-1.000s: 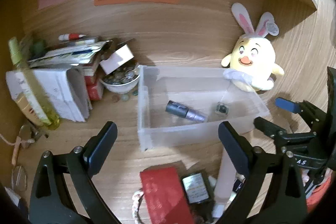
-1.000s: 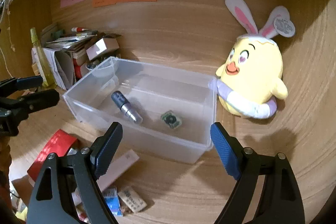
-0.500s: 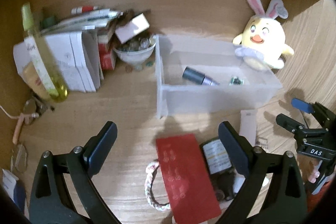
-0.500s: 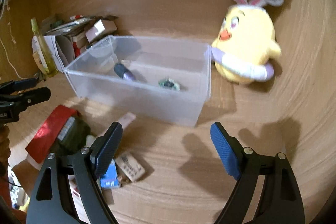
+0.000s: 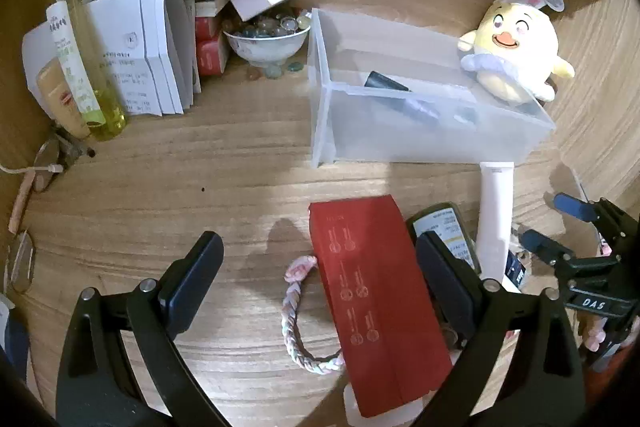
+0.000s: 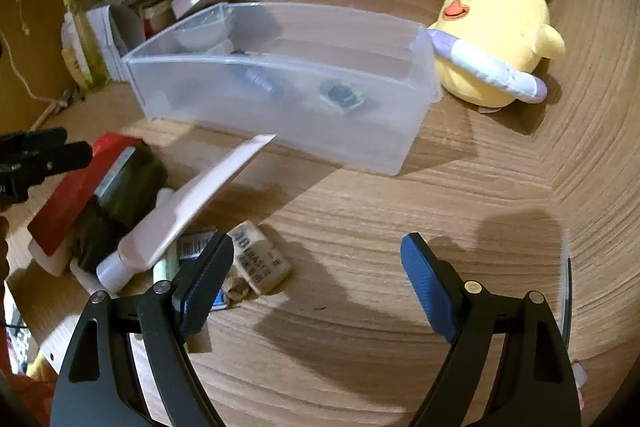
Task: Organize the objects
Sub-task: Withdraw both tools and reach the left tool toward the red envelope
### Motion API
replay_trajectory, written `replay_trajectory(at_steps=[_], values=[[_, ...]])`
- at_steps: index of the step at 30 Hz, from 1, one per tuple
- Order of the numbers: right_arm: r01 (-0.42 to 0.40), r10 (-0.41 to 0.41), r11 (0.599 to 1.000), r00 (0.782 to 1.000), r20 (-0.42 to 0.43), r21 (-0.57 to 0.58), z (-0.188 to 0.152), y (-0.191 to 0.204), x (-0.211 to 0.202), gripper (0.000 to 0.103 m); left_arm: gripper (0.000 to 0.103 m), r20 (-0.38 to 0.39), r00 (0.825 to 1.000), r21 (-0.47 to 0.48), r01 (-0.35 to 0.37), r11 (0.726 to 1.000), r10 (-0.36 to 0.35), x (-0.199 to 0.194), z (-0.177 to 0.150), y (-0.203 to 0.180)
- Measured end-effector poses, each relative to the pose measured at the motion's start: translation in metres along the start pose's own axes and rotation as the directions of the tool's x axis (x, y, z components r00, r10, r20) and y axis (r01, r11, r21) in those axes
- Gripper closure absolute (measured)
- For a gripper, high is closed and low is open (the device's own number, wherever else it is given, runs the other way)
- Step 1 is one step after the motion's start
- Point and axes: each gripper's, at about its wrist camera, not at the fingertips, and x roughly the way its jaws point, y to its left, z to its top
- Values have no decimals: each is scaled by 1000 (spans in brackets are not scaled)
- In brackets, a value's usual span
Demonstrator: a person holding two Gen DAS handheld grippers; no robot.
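Observation:
A clear plastic bin point(image 5: 420, 131) point(image 6: 280, 107) stands on the wooden desk and holds a dark cylinder point(image 5: 386, 83) and a small dark square item point(image 6: 340, 95). In front of it lies a pile: a red box point(image 5: 376, 291) point(image 6: 68, 195), a white tube point(image 5: 494, 219) point(image 6: 192, 203), a dark labelled pouch point(image 5: 440, 227), a braided bracelet point(image 5: 296, 323) and an eraser point(image 6: 260, 259). My left gripper point(image 5: 320, 267) is open above the red box. My right gripper point(image 6: 316, 271) is open, beside the eraser; it also shows in the left wrist view point(image 5: 560, 227).
A yellow bunny-eared plush point(image 5: 516, 55) point(image 6: 496, 35) sits right of the bin. At the back left are a bowl of glass beads point(image 5: 268, 39), stacked papers and boxes point(image 5: 152, 43) and a yellow-green spray bottle point(image 5: 76, 47). Glasses point(image 5: 24, 259) lie at the far left.
Both grippers have pulled back from the bin and tilted down toward the pile in front of it. Both stay open and empty.

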Motion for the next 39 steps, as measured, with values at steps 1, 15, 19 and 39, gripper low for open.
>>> replay_trajectory(at_steps=[1,15,19,39], values=[[5,-5,1000,1000,-5,-4,-1,1,1,19,5,-6,1000,-3,5,1000,-5,0,-1,0],[8,-8,1000,999,-32,-13,0,1,7,20,5,-96,992,-51,81,995,-85,27,2,7],[25,-26,999,999,-26,-27,1,1,7,21,5,-94,995,-71,36,997,-43,28,6,19],[-68,67,997,997,-26,-37,3,5,8,45,5,-127,990,-20,52,998,-54,51,23,7]])
